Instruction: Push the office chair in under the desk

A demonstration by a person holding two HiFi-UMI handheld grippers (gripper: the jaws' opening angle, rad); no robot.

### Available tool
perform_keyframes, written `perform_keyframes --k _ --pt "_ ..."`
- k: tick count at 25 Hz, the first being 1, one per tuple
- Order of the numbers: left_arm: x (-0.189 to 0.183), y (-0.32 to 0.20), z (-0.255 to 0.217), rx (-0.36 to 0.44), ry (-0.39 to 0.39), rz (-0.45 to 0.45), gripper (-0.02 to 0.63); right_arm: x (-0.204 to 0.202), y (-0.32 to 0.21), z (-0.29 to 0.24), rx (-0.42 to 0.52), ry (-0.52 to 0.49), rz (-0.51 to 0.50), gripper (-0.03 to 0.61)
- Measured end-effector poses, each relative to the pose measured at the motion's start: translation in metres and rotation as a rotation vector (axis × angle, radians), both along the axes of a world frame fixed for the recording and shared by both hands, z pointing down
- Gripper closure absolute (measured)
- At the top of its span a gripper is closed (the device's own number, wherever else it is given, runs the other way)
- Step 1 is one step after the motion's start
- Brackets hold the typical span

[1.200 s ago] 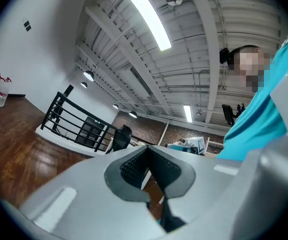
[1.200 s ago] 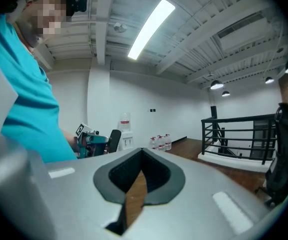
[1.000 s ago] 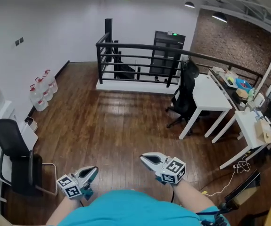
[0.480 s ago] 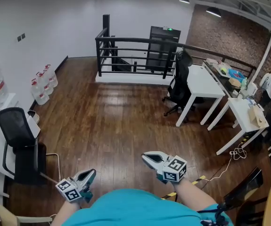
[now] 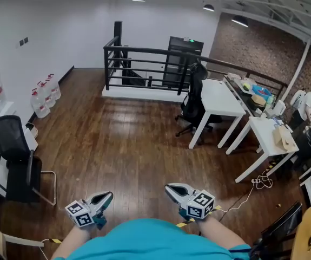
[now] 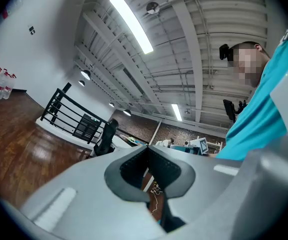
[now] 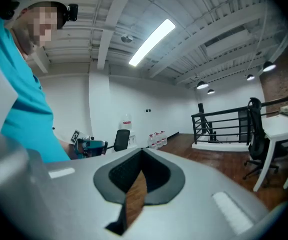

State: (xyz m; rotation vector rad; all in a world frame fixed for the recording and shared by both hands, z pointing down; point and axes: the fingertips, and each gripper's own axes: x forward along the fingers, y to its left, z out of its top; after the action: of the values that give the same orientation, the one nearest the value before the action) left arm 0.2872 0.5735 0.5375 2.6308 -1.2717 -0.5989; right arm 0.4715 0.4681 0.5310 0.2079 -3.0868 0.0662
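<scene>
The black office chair stands far across the room, at the left end of a white desk, its seat partly beside the desk leg. Both grippers sit low in the head view, close to my body and far from the chair. My left gripper is shut with nothing in it, and so is my right gripper. The left gripper view looks over its shut jaws to the chair. In the right gripper view the shut jaws are in front, with the chair and desk at the right.
A black railing fences off a stairwell at the back. Water bottles line the left wall, and a black visitor chair stands near left. A second white desk holding items and a floor cable are at the right.
The head view has swung so the chair and desk sit further left in the picture. Both grippers stay low, shut and pointed forward.
</scene>
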Motion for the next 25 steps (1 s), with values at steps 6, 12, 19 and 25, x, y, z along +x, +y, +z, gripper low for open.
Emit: perform_keyframes --k 6,12,19,25 --pt "0.053 -0.007 0.018 -0.015 0.038 -0.005 0.589 0.056 -0.002 0.020 -0.024 0.025 0.011 0.578" --pt "0.054 0.011 0.019 -0.016 0.040 -0.003 0.589 0.051 0.008 0.034 0.009 0.049 0.005 0.578" --pt "0.012 0.007 -0.011 0.044 0.045 0.058 0.588 -0.002 0.003 0.031 0.020 0.090 0.021 0.578" --pt "-0.025 0.008 0.005 0.009 0.072 -0.009 0.588 -0.032 0.007 0.028 0.042 0.120 -0.011 0.578"
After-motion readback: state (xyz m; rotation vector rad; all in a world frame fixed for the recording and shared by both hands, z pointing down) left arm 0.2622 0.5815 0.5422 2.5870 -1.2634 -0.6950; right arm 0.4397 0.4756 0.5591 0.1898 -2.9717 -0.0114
